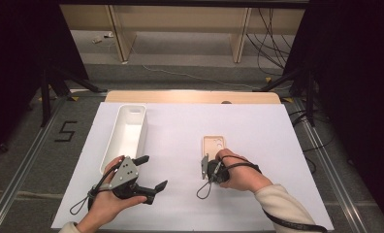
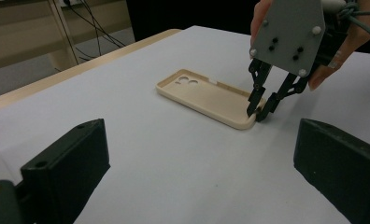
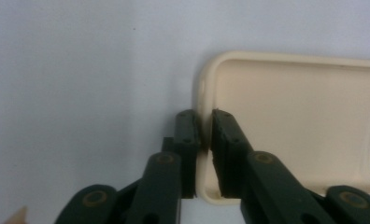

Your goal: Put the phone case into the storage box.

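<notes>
Bench [image 1: 180, 145] carried a white bin [image 1: 127, 133] at 10 o'clock and a beige phone case [image 1: 213, 144] just right of centre, lying flat, open side up. Right gripper [image 2: 258, 109] fingers clamped on the case's near short edge, at 6 o'clock of it. Left gripper [image 1: 149, 172] fingers apart, holding nothing, at 7 o'clock.

R hand-held gripper [image 3: 205, 140] clamps rim of beige phone case [image 3: 295, 121].
</notes>
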{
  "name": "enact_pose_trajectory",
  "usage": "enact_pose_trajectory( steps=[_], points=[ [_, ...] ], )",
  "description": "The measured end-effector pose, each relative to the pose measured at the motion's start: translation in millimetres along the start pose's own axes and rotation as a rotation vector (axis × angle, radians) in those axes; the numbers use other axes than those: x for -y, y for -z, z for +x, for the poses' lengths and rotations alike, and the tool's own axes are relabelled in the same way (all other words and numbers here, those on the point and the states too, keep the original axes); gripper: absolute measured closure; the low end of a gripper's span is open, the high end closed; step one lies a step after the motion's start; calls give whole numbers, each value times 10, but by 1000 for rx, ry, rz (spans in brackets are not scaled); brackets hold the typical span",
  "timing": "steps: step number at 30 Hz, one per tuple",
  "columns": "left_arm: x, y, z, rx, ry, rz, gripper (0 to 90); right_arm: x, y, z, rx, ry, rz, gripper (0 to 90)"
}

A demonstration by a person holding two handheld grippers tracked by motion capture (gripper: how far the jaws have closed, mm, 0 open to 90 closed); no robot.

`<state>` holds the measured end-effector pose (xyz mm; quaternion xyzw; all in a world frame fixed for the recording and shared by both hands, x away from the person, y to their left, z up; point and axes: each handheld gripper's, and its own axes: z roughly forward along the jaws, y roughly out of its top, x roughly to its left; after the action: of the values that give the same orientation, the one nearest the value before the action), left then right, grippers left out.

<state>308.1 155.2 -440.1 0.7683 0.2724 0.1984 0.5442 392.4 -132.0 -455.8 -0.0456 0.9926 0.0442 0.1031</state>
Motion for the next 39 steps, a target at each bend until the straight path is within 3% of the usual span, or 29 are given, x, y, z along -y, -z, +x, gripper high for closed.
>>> enact_pose_trajectory(
  steps=[19,39],
  points=[
    [1,2,-1,-1,1,0,34,-12,5,16,4,6,11,840],
    [2,2,1,1,5,2,39,29,17,22,4,3,-13,869]
  ],
)
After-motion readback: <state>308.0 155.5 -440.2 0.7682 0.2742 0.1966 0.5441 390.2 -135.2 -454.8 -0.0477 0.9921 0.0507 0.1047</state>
